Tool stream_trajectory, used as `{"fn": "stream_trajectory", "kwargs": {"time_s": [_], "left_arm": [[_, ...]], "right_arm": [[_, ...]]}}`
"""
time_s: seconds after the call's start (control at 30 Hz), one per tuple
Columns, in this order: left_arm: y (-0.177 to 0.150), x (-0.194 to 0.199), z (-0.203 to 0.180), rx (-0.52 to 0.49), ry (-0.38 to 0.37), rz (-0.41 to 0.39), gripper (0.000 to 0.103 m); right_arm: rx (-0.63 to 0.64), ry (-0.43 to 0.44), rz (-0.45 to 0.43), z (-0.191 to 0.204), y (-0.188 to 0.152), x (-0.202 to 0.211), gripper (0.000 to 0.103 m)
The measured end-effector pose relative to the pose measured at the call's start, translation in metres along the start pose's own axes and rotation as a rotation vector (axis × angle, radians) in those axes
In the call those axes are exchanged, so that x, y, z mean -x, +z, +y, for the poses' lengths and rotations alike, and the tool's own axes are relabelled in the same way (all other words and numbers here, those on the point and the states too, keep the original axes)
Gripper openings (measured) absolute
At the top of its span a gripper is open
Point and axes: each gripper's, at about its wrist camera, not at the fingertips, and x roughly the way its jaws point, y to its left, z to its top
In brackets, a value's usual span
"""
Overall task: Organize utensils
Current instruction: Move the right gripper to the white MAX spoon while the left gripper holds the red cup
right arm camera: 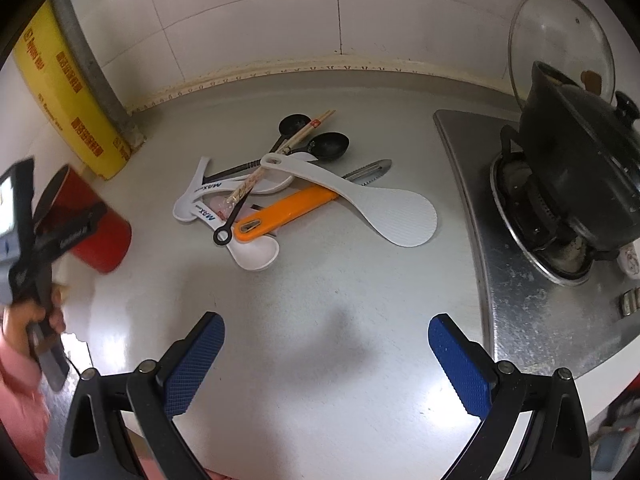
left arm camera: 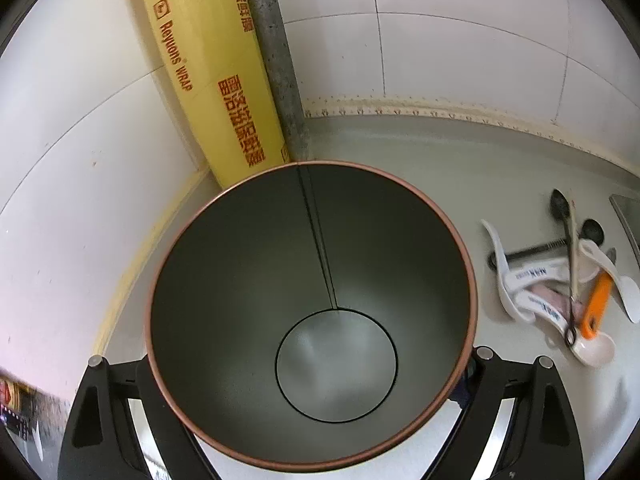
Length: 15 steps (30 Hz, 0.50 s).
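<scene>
A red utensil cup [left arm camera: 240, 260] with a dark inside and copper rim fills the left wrist view, empty. My left gripper [left arm camera: 312, 360] is shut on it, one black finger on each side of its wall. The right wrist view shows the same cup [right arm camera: 100, 236] at the left with the left gripper [right arm camera: 64, 232] across its side. A heap of utensils [right arm camera: 280, 184] lies mid-counter: a white rice paddle [right arm camera: 384, 208], an orange-handled peeler [right arm camera: 288, 210], black spoons [right arm camera: 328, 146], chopsticks [right arm camera: 304, 132] and a white spoon [right arm camera: 256, 254]. That heap [left arm camera: 560, 276] lies right of the cup. My right gripper [right arm camera: 326, 340] hangs open above bare counter in front of the heap.
A yellow cling-wrap box [left arm camera: 212, 80] and a grey pipe [left arm camera: 276, 60] stand in the corner behind the cup. At the right is a steel gas stove [right arm camera: 500, 260] with a black pot [right arm camera: 580, 168]; a glass lid [right arm camera: 560, 40] leans on the tiled wall. A person's hand [right arm camera: 36, 316] holds the left gripper.
</scene>
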Motion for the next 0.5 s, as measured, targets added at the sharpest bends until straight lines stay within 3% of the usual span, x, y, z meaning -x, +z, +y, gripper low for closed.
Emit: {"fn": "stream_trajectory", "kwargs": {"time_s": [0.2,0.5], "left_arm": [[-0.016,0.016,-0.009,-0.017,-0.029,0.028,0.092],[-0.036,0.036,-0.020,-0.041,-0.071,0.070,0.092]], "right_arm": [[-0.065,0.068,-0.015,-0.009,0.004,-0.009,0.103],[-0.130,0.246,-0.042,-0.012,0.012,-0.024,0.103]]}}
